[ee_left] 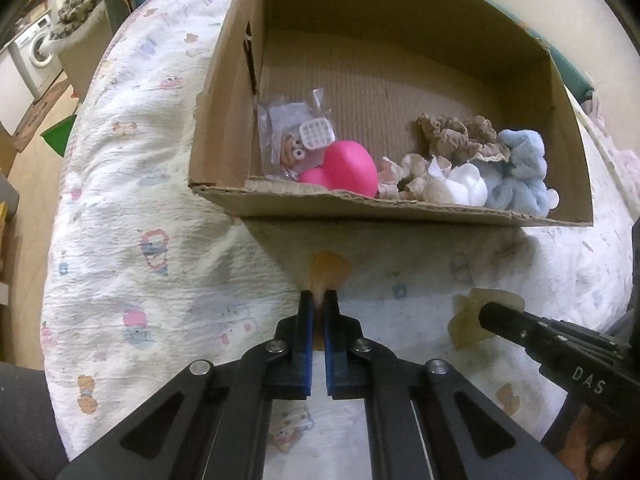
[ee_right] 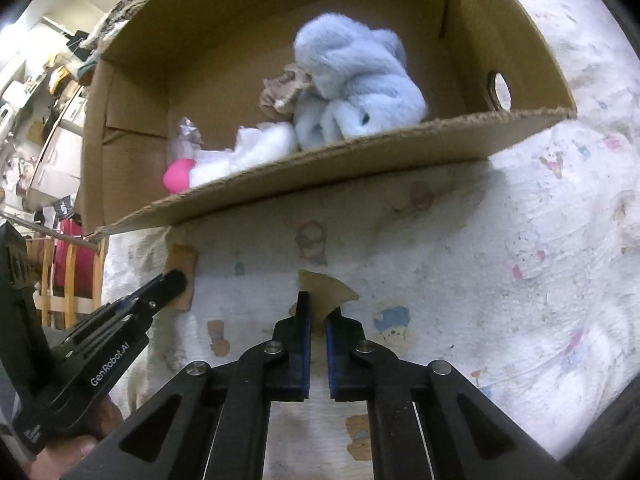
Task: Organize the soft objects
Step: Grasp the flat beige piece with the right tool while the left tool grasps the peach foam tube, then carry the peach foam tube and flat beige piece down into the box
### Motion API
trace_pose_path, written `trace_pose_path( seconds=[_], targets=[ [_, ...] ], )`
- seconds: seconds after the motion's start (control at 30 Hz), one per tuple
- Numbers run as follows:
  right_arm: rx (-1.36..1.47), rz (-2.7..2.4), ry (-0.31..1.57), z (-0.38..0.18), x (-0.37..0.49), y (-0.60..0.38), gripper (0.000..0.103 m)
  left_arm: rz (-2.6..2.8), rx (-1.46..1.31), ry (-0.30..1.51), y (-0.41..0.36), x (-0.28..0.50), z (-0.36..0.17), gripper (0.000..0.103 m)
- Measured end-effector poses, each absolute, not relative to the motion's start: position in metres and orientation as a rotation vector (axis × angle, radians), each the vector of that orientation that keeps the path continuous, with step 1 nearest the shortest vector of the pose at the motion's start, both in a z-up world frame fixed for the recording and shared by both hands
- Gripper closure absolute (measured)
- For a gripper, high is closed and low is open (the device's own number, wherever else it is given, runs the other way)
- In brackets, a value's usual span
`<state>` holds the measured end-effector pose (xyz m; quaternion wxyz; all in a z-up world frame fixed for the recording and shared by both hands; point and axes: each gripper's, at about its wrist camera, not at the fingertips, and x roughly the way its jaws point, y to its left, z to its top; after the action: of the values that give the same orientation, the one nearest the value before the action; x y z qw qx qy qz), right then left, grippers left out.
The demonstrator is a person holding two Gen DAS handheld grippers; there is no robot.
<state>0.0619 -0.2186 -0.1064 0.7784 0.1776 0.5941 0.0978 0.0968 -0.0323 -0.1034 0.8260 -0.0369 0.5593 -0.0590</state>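
Soft objects lie gathered in an open cardboard box standing on a quilt printed with small cartoon figures: a pale blue plush piece, a brown ruffled scrunchie, a white fabric piece, a cream ruffled scrunchie, a pink rounded toy and a clear packet of small trinkets, all along the box's near wall. Outside the box, two items are held over the quilt just in front of that wall.

Left gripper: jaws drawn narrow, pinching an orange-tan soft piece that projects beyond the tips (blurred, so its exact kind cannot be told).

Right gripper: jaws likewise narrow, clamped on a tan soft piece whose edge fans out past the tips. In the left wrist view the same piece appears pale yellow and crumpled at the right gripper's nose.

The two grippers sit side by side, near each other, each visible in the other's camera. A washing machine stands in the far background at left
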Motion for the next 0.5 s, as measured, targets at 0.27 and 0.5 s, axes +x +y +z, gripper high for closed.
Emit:
trace_pose_path(
  seconds=[0.27, 0.5],
  targets=[
    [0.367, 0.225, 1.247, -0.095, 0.059, -0.222, 0.096, -0.104, -0.07, 1.176, -0.028, 0.084, -0.092, 0.099],
    [0.372, 0.214, 1.219, -0.091, 0.055, -0.225, 0.096, -0.073, -0.081, 1.17, -0.01, 0.072, -0.08, 0.099]
  ],
)
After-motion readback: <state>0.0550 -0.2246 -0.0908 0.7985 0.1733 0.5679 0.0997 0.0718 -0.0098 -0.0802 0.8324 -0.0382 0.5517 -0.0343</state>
